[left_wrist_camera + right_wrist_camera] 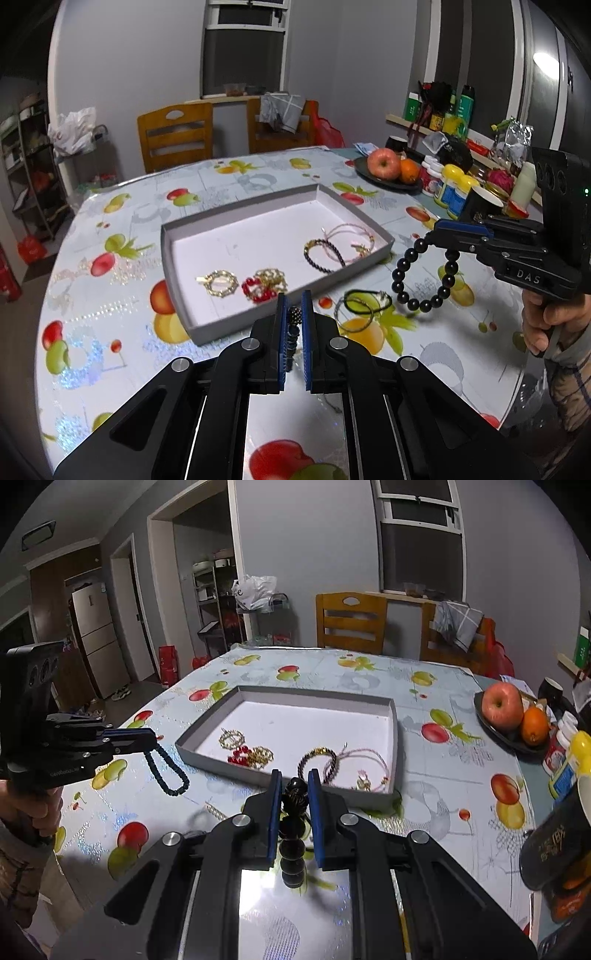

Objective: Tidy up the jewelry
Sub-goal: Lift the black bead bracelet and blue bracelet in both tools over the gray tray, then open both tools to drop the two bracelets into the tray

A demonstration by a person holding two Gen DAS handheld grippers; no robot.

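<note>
A grey shallow box (184,295) (397,731) lies on the fruit-print table and holds several bracelets: a gold one (221,282), a red and gold one (264,286), a dark braided one (325,254) and pink cords (351,236). My left gripper (294,306) (153,740) is shut on a small dark bead bracelet (168,771), above the table left of the box. My right gripper (294,786) (439,230) is shut on a large black bead bracelet (424,273), held in the air right of the box. A black cord and a thin bangle (364,308) lie on the table.
A dark plate with an apple (384,162) and an orange stands at the back right, beside bottles, jars and a black cup (484,206). Two wooden chairs (177,134) stand behind the table. A shelf rack stands at the far left.
</note>
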